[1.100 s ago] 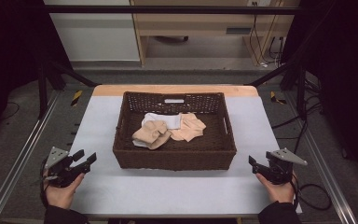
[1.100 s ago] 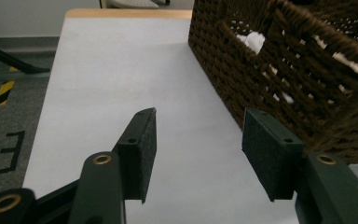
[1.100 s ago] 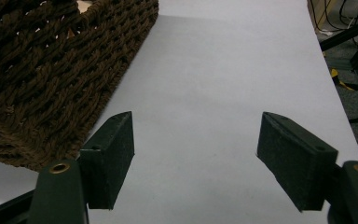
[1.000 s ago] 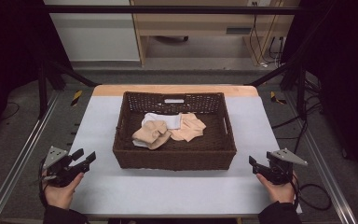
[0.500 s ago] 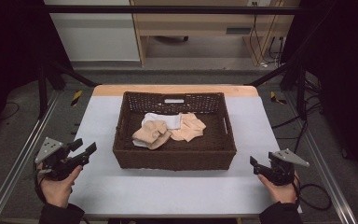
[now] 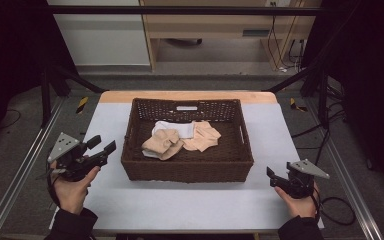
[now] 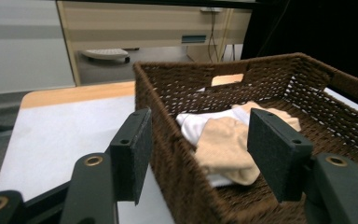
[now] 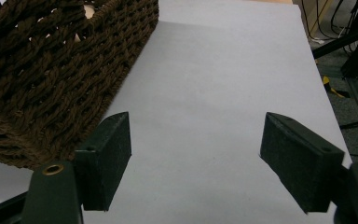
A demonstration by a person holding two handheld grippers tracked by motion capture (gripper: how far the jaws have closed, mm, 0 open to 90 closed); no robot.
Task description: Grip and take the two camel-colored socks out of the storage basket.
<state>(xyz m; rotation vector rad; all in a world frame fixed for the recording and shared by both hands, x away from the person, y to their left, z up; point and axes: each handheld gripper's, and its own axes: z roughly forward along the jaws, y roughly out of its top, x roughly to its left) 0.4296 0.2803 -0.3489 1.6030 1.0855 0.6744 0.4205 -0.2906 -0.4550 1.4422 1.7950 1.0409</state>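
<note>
Fingers of both the left gripper [image 6: 102, 146] and right gripper [image 6: 275, 176] gape empty beside the basket [image 6: 186, 170]; socks [image 6: 163, 143] inside lie untouched, everything left to do.

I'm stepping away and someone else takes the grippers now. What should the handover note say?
Left gripper: jaws open, nothing between them, raised beside the basket's left wall.
Right gripper: jaws open, empty, low over the table by the basket's near right corner.
Wicker basket: centred on the table, holding beige cloths on a white cloth.
Done: nothing gripped.
Left: reach in and grasp a cloth.
</note>
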